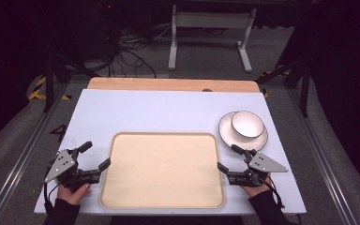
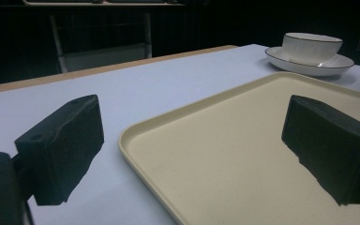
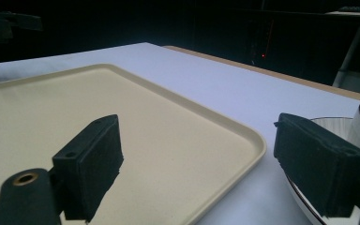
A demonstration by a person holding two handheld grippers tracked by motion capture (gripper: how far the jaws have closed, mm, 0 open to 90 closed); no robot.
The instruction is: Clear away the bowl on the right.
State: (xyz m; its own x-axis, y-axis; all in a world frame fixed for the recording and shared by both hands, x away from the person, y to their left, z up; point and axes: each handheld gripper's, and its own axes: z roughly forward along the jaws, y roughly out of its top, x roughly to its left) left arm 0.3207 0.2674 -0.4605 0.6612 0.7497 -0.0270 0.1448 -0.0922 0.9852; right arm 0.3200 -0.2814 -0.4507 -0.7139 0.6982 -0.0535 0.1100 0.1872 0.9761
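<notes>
Two grippers rest at the near edge of the white table (image 1: 168, 108), one at each side of a beige tray (image 1: 162, 169). The left gripper (image 1: 96, 155) lies just beside the tray's left rim, and its jaws stand wide apart with nothing between them; in the left gripper view one jaw hangs over the bare table and the other over the tray's corner. The right gripper (image 1: 229, 157) sits just off the tray's right rim, near the front of a white plate (image 1: 227, 136). Its jaws are also spread wide and hold nothing; in the right gripper view one jaw stands above the tray's floor and the other in front of the plate's rim, and I cannot tell whether that jaw touches the plate. A white bowl (image 1: 247, 124) with a dark rim stands on the plate, toward its far right part. Plate and bowl sit at the right of the table, just beyond the tray's far right corner and apart from it. The tray lies flat in the middle of the near half of the table.
</notes>
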